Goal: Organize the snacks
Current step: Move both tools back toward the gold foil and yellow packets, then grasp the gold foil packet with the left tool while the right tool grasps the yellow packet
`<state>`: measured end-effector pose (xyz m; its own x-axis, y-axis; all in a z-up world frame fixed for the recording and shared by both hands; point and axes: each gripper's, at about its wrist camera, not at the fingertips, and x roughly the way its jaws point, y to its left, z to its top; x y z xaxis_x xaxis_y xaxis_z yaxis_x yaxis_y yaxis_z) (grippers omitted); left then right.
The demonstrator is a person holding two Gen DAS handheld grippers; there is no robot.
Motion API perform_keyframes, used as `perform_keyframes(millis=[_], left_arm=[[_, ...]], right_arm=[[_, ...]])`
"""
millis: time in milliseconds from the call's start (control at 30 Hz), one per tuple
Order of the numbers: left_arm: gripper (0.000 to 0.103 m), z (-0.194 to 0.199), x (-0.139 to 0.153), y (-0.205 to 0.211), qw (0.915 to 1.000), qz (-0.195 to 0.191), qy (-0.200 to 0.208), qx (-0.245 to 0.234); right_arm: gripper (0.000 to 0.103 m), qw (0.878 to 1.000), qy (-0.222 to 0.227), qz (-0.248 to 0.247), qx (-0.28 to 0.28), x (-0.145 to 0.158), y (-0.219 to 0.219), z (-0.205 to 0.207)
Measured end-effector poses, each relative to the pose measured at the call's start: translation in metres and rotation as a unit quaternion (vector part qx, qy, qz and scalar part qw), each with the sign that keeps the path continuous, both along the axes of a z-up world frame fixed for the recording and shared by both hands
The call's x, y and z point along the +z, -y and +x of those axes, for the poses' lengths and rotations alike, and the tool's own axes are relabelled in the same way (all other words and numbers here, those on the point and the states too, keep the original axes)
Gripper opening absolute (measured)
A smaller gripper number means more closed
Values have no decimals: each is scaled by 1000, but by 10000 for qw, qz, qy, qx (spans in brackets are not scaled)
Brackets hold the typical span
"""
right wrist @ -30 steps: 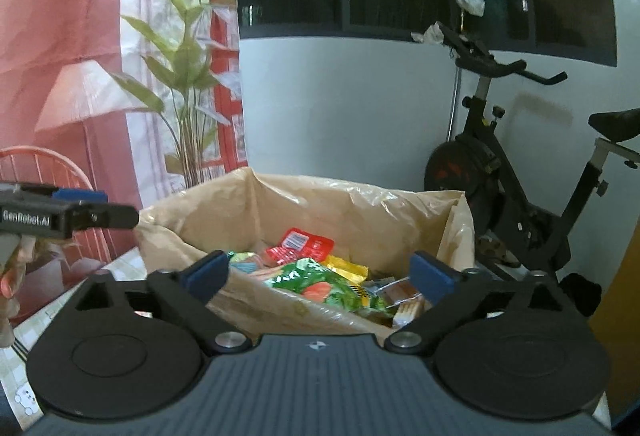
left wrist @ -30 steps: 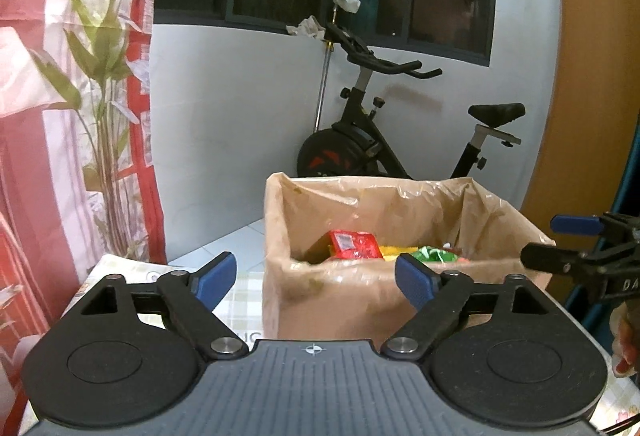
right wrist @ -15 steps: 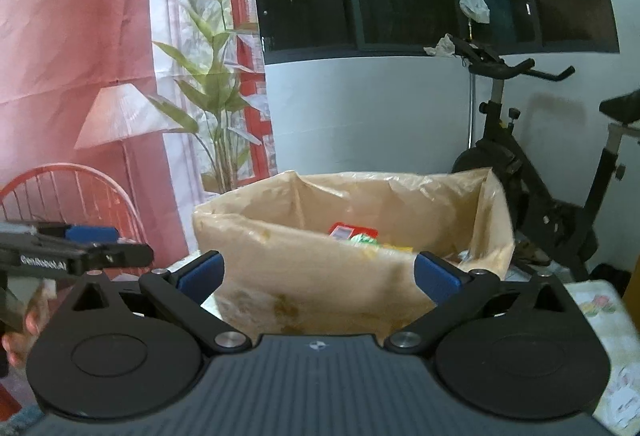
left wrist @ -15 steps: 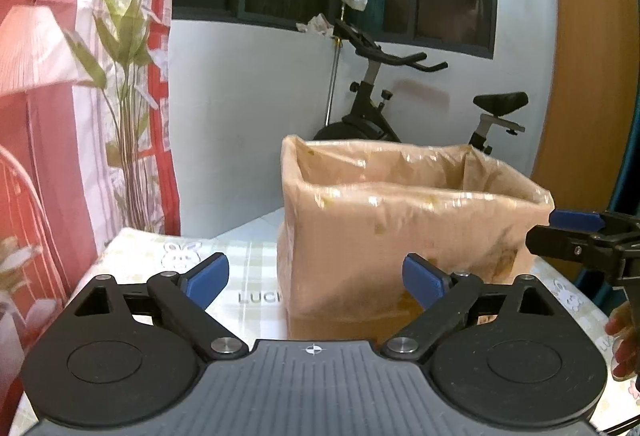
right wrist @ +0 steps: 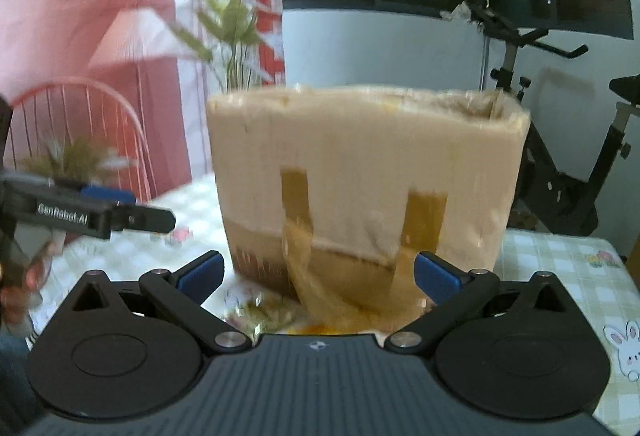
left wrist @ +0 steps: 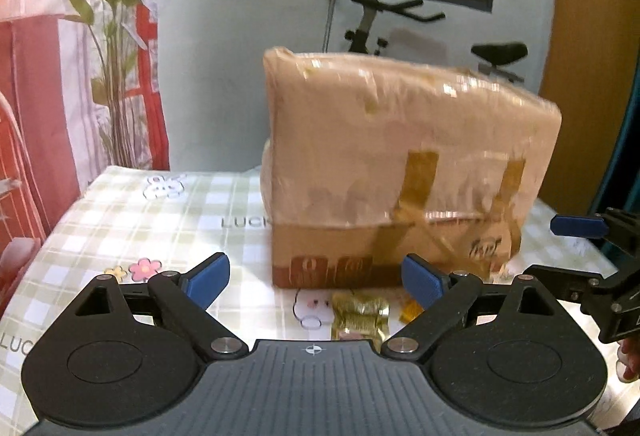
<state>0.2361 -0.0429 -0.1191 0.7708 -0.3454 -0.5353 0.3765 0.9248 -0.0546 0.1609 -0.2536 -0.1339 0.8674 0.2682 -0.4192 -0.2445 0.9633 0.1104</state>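
Note:
A cardboard box lined with tan plastic and taped with brown strips stands on the checked tablecloth; its contents are hidden from this low angle. The same box fills the right wrist view. A gold-wrapped snack lies on the cloth just before the box, and appears blurred in the right wrist view as a gold snack. My left gripper is open and empty, level with the box's base. My right gripper is open and empty too. Each gripper shows at the edge of the other's view.
The table wears a green-checked cloth with flowers and rabbits. An exercise bike stands behind at the right by the white wall. A red curtain and a plant are at the left. A hand holds the left gripper.
Both grippers have dropped from above the box rim down to table level. The snacks inside the box went out of sight, and the gold snack on the cloth came into view.

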Motion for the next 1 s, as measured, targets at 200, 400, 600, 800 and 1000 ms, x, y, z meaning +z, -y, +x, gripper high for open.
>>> perform_keyframes(millis=[200,400,600,800,1000], left_arm=[[93,5,-24,6,9993,116,-308,-151],[89,15,-58,23,9969,257,-697,-260],[89,27,-82,40,9947,475,-820,-412],[88,41,-93,56,9936,605,-842,-445],[84,51,-102,63,9930,752,-827,-394]], right_arm=[[98,9986,-483,192,-80,-30,5,6],[90,9956,-832,354,-238,-49,11,15],[82,9928,-1065,476,-290,-63,17,19],[76,9897,-1246,579,-398,-71,24,23],[73,9885,-1317,627,-388,-74,26,23]])
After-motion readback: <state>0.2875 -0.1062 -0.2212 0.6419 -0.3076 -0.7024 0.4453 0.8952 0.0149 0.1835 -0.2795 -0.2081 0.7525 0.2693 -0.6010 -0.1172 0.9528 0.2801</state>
